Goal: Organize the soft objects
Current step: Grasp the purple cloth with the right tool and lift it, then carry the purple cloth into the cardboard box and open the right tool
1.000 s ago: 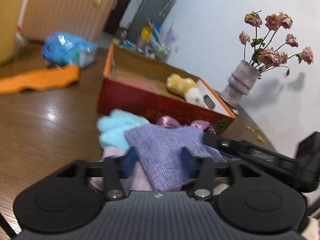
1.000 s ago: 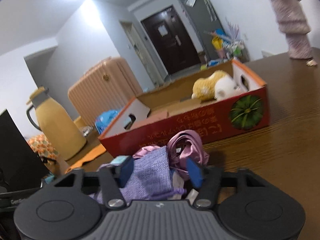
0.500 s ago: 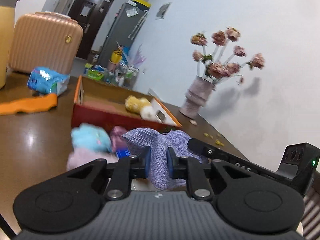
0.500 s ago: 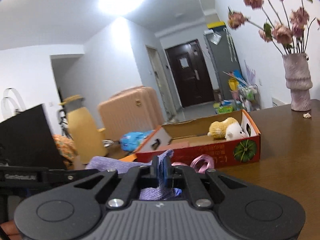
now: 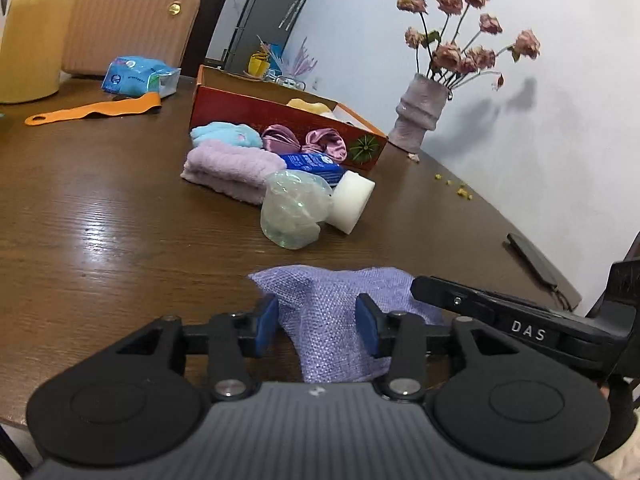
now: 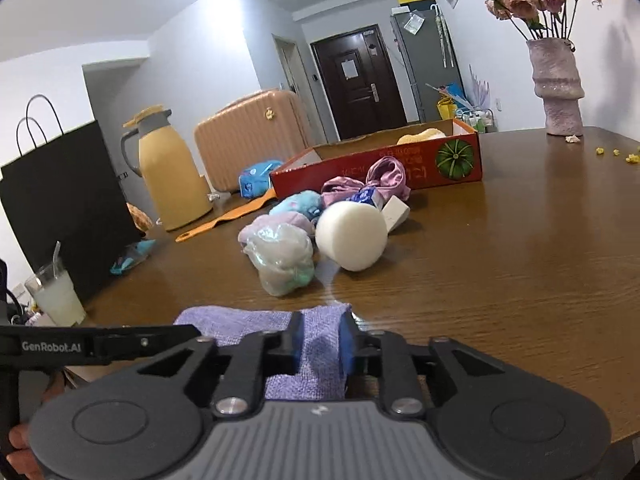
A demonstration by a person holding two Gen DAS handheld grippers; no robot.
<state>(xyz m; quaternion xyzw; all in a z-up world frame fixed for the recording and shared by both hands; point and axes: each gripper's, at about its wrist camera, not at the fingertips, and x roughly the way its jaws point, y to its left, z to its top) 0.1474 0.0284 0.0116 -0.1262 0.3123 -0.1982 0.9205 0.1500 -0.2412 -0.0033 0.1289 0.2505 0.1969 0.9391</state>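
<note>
A lilac woven cloth (image 5: 332,304) lies flat on the brown table near its front edge. My left gripper (image 5: 316,320) straddles one end of it and its jaws are opening, the blue pads standing off the fabric. My right gripper (image 6: 320,344) straddles the other end of the cloth (image 6: 248,320). Its jaws are opening too, with a raised fold loose between them. Farther back sit a clear bag ball (image 5: 294,216), a white foam cylinder (image 5: 352,202), a pale purple towel (image 5: 232,168), a blue fluffy item (image 5: 228,136) and pink scrunchies (image 5: 304,142). Behind them is the red box (image 5: 280,114).
A vase of dried roses (image 5: 420,116) stands at the back right and a black phone (image 5: 536,260) lies near the right edge. On the left are a yellow jug (image 6: 172,176), an orange strap (image 5: 96,112), a black paper bag (image 6: 60,208) and a glass of milky drink (image 6: 58,296).
Both grippers pulled back from the pile toward the table's front, carrying the lilac cloth between them. They pinched shut on it half a second ago and now stand apart, the cloth lying on the table.
</note>
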